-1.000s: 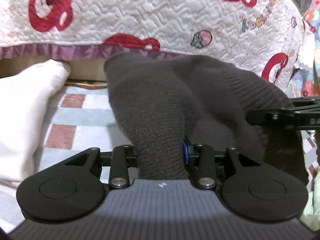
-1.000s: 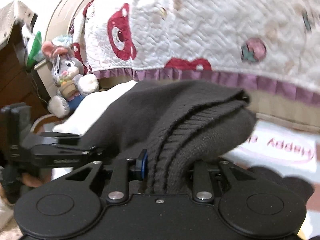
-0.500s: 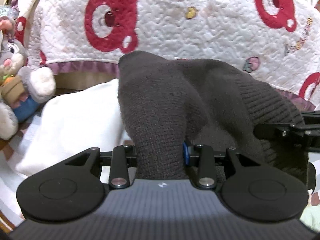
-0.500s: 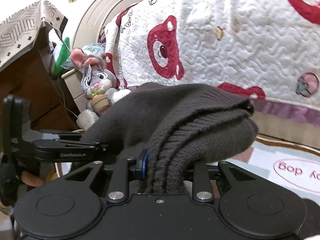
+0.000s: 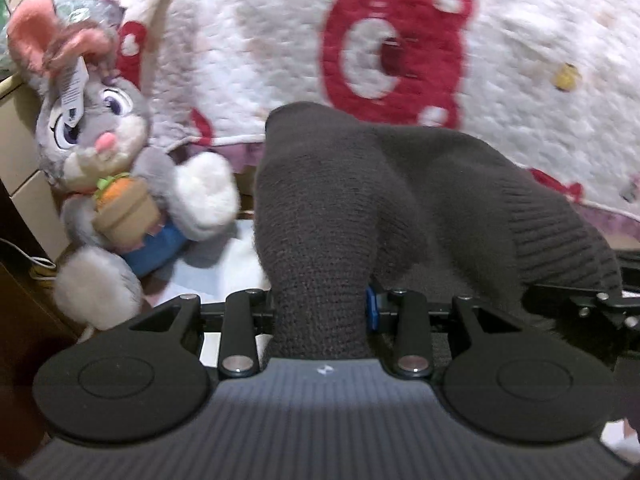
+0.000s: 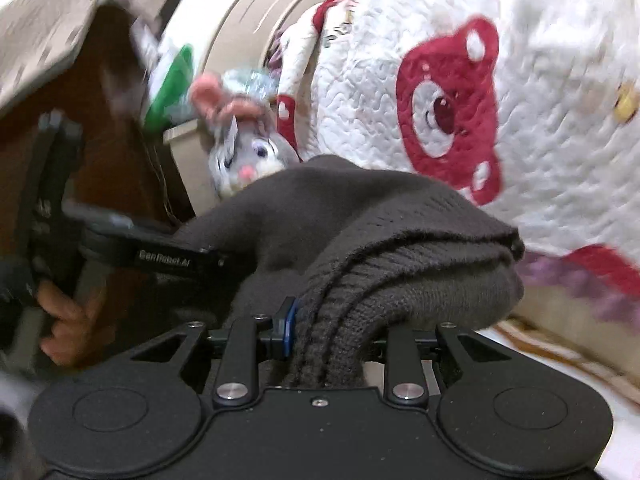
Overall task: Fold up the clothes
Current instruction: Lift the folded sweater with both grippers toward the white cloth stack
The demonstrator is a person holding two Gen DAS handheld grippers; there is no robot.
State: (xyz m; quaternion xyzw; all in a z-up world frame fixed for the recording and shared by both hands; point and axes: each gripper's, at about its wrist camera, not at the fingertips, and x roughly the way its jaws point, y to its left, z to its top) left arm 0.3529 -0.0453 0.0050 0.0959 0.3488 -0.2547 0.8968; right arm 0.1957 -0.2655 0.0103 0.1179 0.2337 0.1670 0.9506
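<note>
Left wrist view: the left gripper (image 5: 322, 308) is clamped on a thick bunched fold of a dark grey knitted sweater (image 5: 400, 208), which rises out of the jaws and spreads right toward the right gripper (image 5: 580, 306), seen at the right edge touching the ribbed hem. Grey plush rabbit (image 5: 108, 160) sits to the left, holding a carrot pot. White quilt (image 5: 440, 40) with red bear prints hangs behind. Right wrist view: the right gripper (image 6: 326, 330) is clenched on stacked ribbed layers of the sweater (image 6: 360, 232); the cloth is lifted, draped over the jaws and reaching left to the left gripper (image 6: 172, 258), where a hand (image 6: 64, 316) grips the handle. The rabbit (image 6: 244, 148) peeks above the knit, the quilt (image 6: 520, 80) to the right, a brown wooden cabinet (image 6: 116, 152) at left. Picture blurred.
</note>
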